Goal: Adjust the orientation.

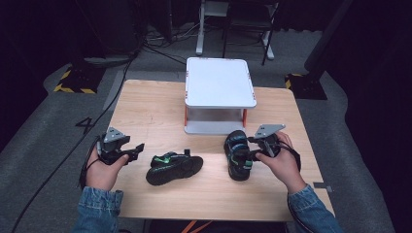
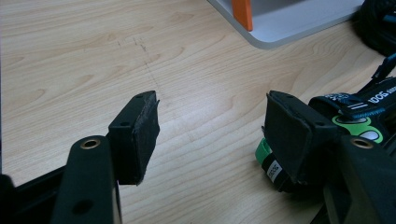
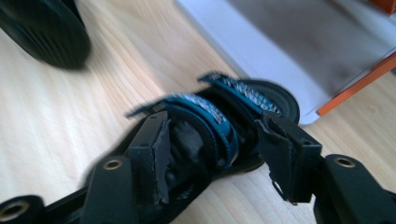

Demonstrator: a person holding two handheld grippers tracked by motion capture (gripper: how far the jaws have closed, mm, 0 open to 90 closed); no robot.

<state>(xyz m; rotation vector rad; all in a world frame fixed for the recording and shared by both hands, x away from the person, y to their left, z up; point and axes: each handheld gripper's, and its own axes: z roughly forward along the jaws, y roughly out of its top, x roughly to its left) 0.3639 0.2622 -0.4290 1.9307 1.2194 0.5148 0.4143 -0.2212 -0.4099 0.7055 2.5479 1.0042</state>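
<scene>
Two black sandals lie on the wooden table (image 1: 145,107). The left sandal (image 1: 175,167) has green trim and lies on its side. Its green-labelled strap (image 2: 359,116) sits just beyond the right jaw of my left gripper (image 2: 212,100). That gripper (image 1: 138,148) is open over bare wood with nothing between its pads. The right sandal (image 1: 237,160), with blue straps (image 3: 196,105), lies between the jaws of my right gripper (image 3: 212,119). The right gripper (image 1: 250,148) is open around the sandal, and a gap shows at the right pad (image 3: 280,154).
A white two-level stand (image 1: 220,82) with orange posts (image 2: 243,13) sits at the back middle of the table. Its lower board (image 3: 289,42) lies just behind the right sandal. The other sandal's sole (image 3: 46,28) shows in the right gripper view. Cables run across the floor.
</scene>
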